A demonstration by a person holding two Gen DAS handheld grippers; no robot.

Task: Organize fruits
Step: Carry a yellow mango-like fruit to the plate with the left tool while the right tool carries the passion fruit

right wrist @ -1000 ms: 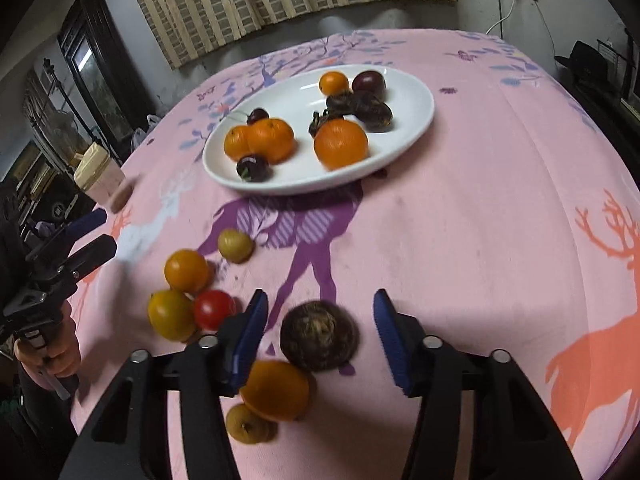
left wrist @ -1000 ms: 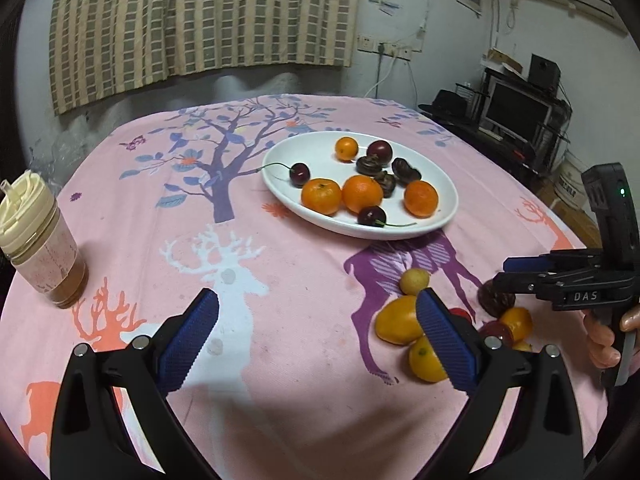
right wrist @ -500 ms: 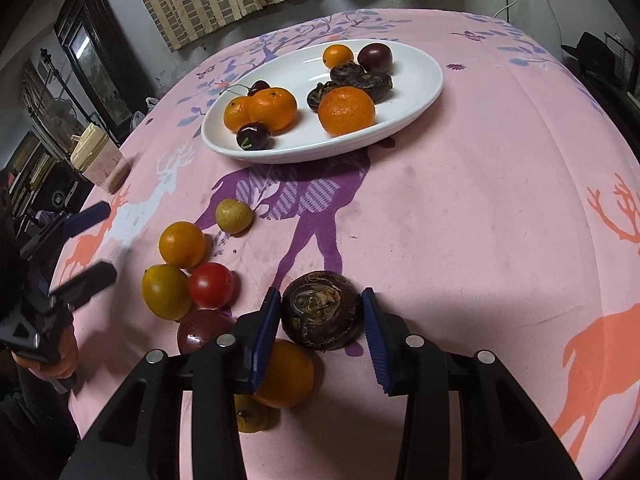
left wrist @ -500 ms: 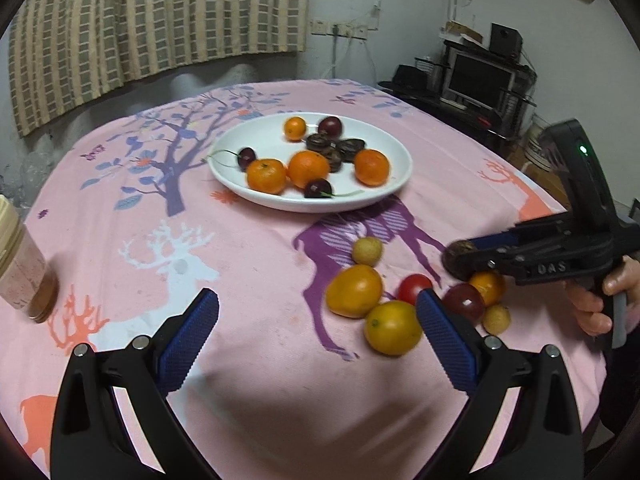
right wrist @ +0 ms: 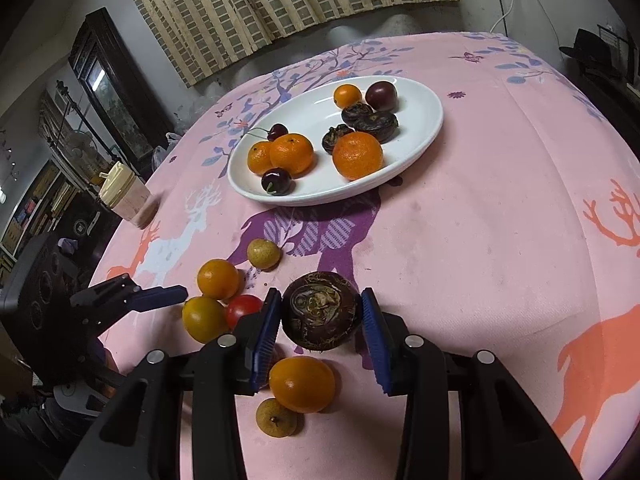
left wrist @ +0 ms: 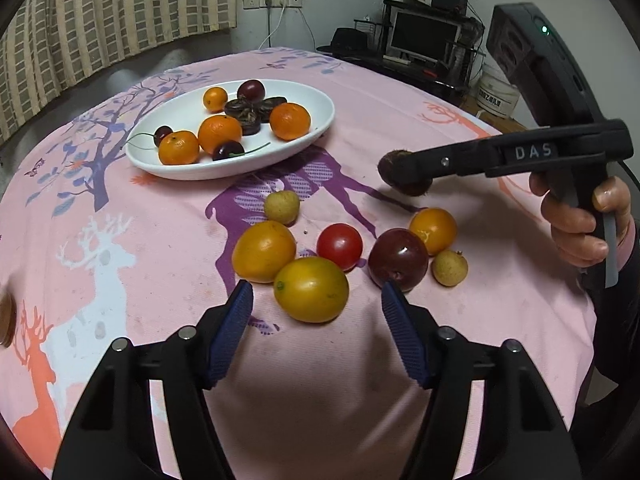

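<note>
My right gripper (right wrist: 320, 314) is shut on a dark brown water chestnut (right wrist: 320, 310) and holds it above the pink cloth; it shows from the side in the left wrist view (left wrist: 404, 176). My left gripper (left wrist: 316, 300) is open just in front of a yellow-orange fruit (left wrist: 311, 289). Around it lie another orange fruit (left wrist: 264, 251), a red tomato (left wrist: 340, 246), a dark plum (left wrist: 398, 259), a small orange (left wrist: 433, 231) and two pale longans (left wrist: 282, 207) (left wrist: 450, 267). The white oval plate (left wrist: 320, 96) holds oranges, cherries and dark chestnuts.
A cup with a cream lid (right wrist: 124, 196) stands at the table's left edge in the right wrist view. A desk with a monitor (left wrist: 424, 38) and a white bucket (left wrist: 498, 90) stand beyond the table. The table's rim is near the fruit cluster.
My right gripper closed on the water chestnut and lifted it off the cloth. My left gripper moved right toward the fruit cluster and narrowed its opening.
</note>
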